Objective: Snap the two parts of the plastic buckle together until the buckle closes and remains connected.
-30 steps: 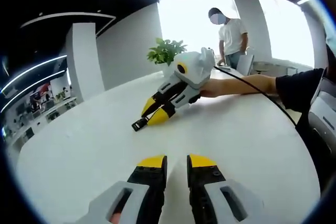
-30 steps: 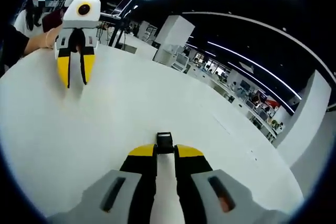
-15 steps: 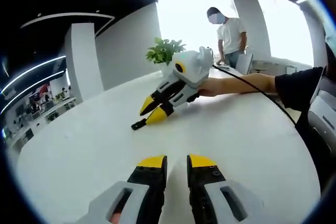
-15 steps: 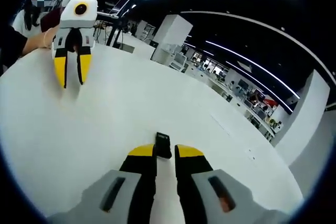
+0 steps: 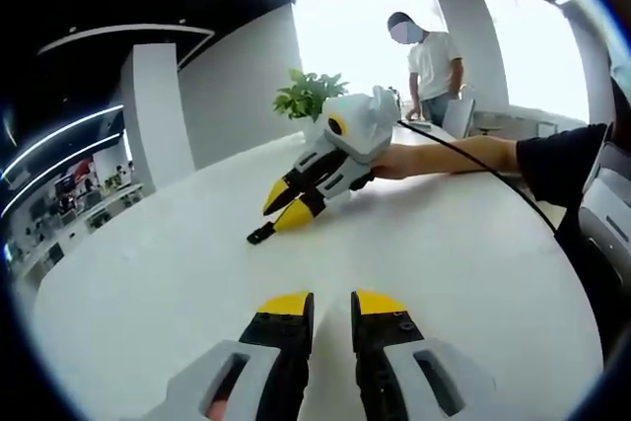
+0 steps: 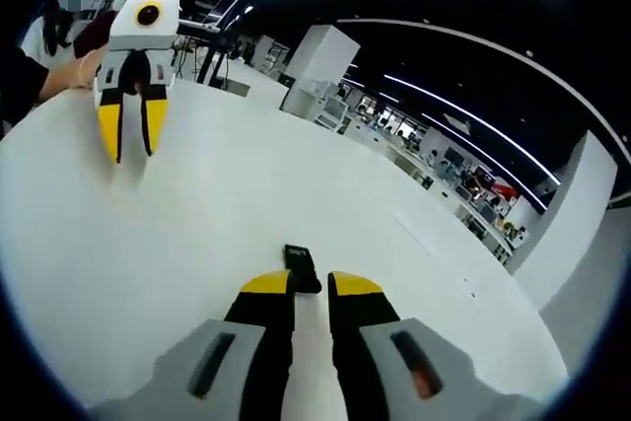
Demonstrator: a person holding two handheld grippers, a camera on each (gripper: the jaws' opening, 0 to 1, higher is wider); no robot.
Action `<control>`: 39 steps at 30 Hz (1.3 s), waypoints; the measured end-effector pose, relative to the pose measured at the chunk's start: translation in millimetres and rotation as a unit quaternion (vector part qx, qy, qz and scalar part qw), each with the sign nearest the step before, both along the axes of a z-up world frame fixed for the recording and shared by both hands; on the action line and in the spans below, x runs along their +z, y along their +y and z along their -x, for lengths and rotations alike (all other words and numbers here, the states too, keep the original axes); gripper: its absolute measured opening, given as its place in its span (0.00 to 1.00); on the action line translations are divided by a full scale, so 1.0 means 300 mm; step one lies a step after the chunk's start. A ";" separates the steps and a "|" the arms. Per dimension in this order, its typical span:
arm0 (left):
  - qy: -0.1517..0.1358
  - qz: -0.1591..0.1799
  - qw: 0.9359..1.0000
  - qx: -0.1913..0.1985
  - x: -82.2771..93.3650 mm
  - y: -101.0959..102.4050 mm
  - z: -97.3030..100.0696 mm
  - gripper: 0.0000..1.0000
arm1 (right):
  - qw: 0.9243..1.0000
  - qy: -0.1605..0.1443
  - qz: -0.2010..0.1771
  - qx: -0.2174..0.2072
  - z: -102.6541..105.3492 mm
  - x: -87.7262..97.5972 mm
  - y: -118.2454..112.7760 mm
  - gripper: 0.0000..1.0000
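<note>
A small black plastic buckle (image 6: 302, 267) lies flat on the white table (image 6: 197, 224), slightly askew, just ahead of my right gripper (image 6: 313, 285) and touching neither tip. That gripper is narrowly open with nothing between its jaws. From the left gripper view the buckle (image 5: 260, 235) rests on the table just beyond the right gripper's yellow fingertips (image 5: 286, 204), which hover above it. My left gripper (image 5: 333, 303) is held low over the near table, narrowly open and empty. It also appears in the right gripper view as the left gripper (image 6: 129, 140). The buckle is too small to tell whether its parts are joined.
A forearm with a black cable (image 5: 473, 160) reaches in from the right to hold the right gripper. A potted plant (image 5: 311, 96) and a standing person (image 5: 434, 61) are at the table's far edge. Office desks lie beyond the table (image 6: 414, 135).
The buckle sat between my right gripper's tips a second ago; it now lies on the table, turned a little, and the right gripper has risen and drawn back slightly. My left gripper has not moved.
</note>
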State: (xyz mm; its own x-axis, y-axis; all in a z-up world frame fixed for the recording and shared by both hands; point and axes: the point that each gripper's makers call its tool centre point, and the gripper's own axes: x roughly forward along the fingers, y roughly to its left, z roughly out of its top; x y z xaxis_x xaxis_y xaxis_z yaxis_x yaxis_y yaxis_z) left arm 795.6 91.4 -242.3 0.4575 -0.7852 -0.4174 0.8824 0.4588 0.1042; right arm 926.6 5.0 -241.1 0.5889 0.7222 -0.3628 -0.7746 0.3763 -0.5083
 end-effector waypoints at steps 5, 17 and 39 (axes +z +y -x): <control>0.000 -0.001 1.000 -0.001 0.001 0.000 0.000 0.14 | 1.000 0.000 0.002 -0.003 -0.006 -0.001 -0.004 0.13; -0.002 -0.003 1.000 0.001 0.003 0.004 -0.006 0.14 | 1.000 -0.002 0.003 -0.005 -0.006 0.004 -0.006 0.13; -0.030 -0.015 0.999 0.034 0.039 0.048 -0.053 0.17 | 0.999 0.017 -0.029 -0.022 0.028 0.032 -0.031 0.12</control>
